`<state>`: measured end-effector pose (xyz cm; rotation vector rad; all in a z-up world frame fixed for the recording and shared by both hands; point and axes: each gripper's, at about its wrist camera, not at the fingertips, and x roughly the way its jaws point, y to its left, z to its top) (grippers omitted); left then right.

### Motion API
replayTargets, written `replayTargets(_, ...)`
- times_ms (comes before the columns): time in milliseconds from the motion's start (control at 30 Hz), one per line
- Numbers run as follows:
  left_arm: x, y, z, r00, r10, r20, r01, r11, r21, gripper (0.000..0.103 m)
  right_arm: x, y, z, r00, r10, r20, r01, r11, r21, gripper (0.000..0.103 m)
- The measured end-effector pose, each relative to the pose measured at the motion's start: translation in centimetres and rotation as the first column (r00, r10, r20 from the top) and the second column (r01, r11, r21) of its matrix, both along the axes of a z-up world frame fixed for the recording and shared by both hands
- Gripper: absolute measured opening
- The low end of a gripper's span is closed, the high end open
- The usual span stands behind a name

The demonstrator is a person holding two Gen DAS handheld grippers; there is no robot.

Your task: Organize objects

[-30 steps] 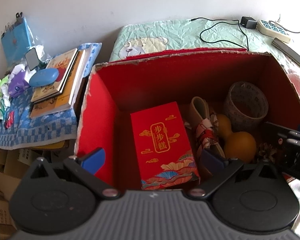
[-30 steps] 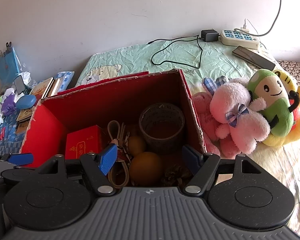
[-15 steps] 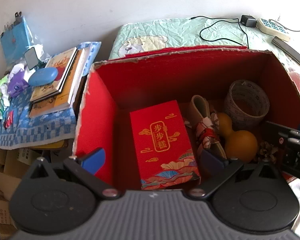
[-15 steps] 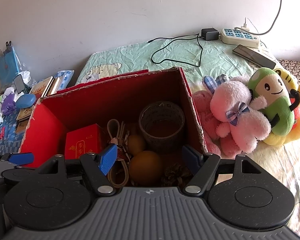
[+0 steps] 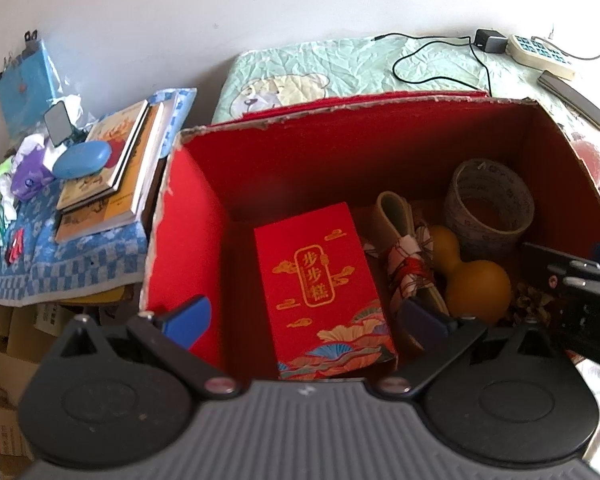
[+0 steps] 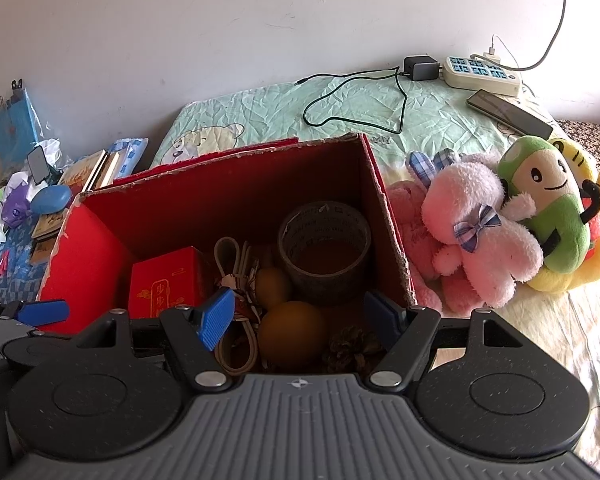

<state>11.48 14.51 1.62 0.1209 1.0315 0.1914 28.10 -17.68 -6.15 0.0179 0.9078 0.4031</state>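
Observation:
A red cardboard box (image 5: 192, 216) (image 6: 84, 256) stands on the bed. Inside lie a red gift packet (image 5: 320, 280) (image 6: 164, 284), a folded strap (image 5: 408, 256) (image 6: 236, 276), a yellow gourd (image 5: 472, 284) (image 6: 292, 328), a tape roll (image 5: 488, 204) (image 6: 324, 248) and a pine cone (image 6: 352, 348). My left gripper (image 5: 304, 316) is open and empty above the box's near left. My right gripper (image 6: 300, 316) is open and empty above its near right; it also shows in the left wrist view (image 5: 580, 284).
Plush toys (image 6: 484, 232) lie right of the box. Books (image 5: 112, 168) and a blue case (image 5: 82, 158) sit on a checked cloth at left. A power strip (image 6: 480, 74), charger cable (image 6: 356, 100) and phone (image 6: 508, 110) lie on the green quilt behind.
Both grippers have barely shifted; the view of the box has moved slightly. Nothing was taken or let go.

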Motion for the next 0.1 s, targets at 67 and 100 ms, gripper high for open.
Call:
replayTargets(67,-0.05,-0.06,0.06,1.000,-0.007,0.008,0.007,1.000,0.003,0.102,0.02,0.01,0.00,1.000,0.001,-0.001,-0.001,1.000,-0.001,0.074)
replayTargets(100,-0.08,-0.10,0.05,1.000,-0.010,0.011,0.010,1.000,0.006,0.102,0.00,0.02,0.00,1.000,0.002,-0.002,-0.002,1.000,-0.001,0.074)
